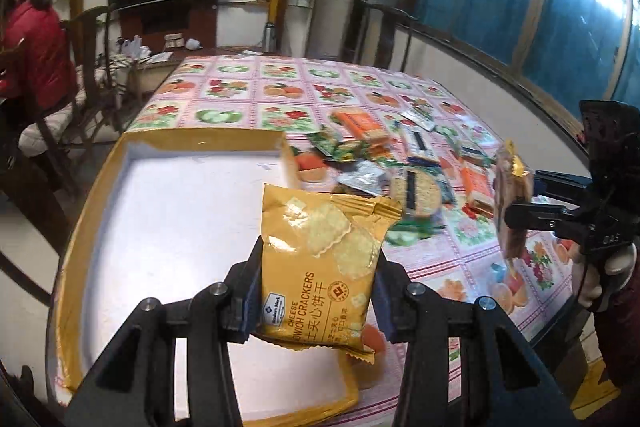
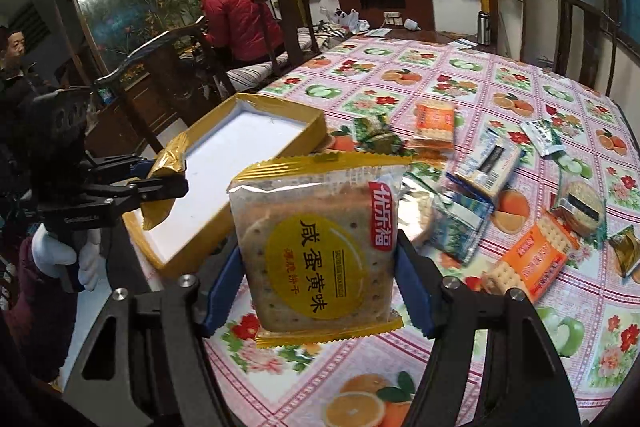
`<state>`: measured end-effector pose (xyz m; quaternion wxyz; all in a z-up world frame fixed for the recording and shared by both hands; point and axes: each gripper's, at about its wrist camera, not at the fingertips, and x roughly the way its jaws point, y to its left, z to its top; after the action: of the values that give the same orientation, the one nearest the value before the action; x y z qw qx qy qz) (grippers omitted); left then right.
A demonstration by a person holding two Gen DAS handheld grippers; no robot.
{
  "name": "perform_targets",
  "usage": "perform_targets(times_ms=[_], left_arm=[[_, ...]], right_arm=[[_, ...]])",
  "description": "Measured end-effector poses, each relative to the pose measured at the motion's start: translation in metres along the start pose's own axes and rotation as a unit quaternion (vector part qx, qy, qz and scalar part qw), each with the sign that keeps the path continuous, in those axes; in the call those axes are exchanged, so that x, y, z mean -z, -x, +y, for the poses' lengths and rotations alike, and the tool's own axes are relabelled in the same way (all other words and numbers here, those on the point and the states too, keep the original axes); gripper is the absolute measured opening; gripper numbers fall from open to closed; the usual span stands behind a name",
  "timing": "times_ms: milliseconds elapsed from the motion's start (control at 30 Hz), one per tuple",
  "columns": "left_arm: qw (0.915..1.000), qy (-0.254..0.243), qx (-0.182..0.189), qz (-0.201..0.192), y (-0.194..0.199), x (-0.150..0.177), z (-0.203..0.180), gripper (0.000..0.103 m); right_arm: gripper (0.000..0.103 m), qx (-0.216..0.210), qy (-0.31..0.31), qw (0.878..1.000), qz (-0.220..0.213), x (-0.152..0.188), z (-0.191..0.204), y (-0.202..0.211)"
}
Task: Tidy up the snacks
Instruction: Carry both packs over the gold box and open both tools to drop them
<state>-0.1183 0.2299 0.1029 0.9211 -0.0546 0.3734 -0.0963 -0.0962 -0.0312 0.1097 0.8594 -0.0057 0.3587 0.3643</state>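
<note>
My left gripper (image 1: 318, 269) is shut on a yellow cheese sandwich cracker packet (image 1: 324, 251) and holds it above the right side of a gold-rimmed box (image 1: 96, 187) with a white floor. My right gripper (image 2: 320, 287) is shut on a clear salted-egg-yolk biscuit packet (image 2: 316, 251) with a yellow label, held above the tablecloth right of the box (image 2: 276, 109). The right gripper (image 1: 520, 203) with its packet (image 1: 512, 203) shows at the right of the left wrist view. The left gripper (image 2: 176, 183) with its packet (image 2: 164, 187) shows over the box's left rim in the right wrist view.
Several loose snack packets lie on the fruit-print tablecloth (image 2: 440, 83) right of the box: orange cracker packs (image 2: 434, 123), blue-white packs (image 2: 488, 163), green sweets (image 2: 376, 135), a round cracker pack (image 1: 416, 193). Wooden chairs (image 2: 280, 27) and a seated person in red (image 2: 236, 19) are beyond the table's far left edge.
</note>
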Motion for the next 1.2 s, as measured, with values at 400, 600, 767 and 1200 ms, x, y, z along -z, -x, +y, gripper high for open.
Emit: perform_targets(times_ms=[400,600,767,1200], left_arm=[[0.9886,0.105,-0.101,0.035,-0.012,0.037,0.098,0.045],[0.9856,0.131,-0.101,0.037,-0.008,0.045,0.118,0.05],[0.9811,0.175,-0.082,0.006,0.013,0.049,0.133,0.065],[0.9713,0.212,-0.081,-0.072,0.064,0.058,0.11,0.072]], right_arm=[[0.07,-0.11,0.036,0.99,0.079,-0.036,0.128,-0.119],[0.07,-0.113,0.035,0.985,0.129,-0.036,0.159,-0.181],[0.07,-0.087,0.043,0.984,0.151,-0.029,0.168,-0.205],[0.073,-0.044,0.083,0.99,0.103,-0.024,0.185,-0.173]])
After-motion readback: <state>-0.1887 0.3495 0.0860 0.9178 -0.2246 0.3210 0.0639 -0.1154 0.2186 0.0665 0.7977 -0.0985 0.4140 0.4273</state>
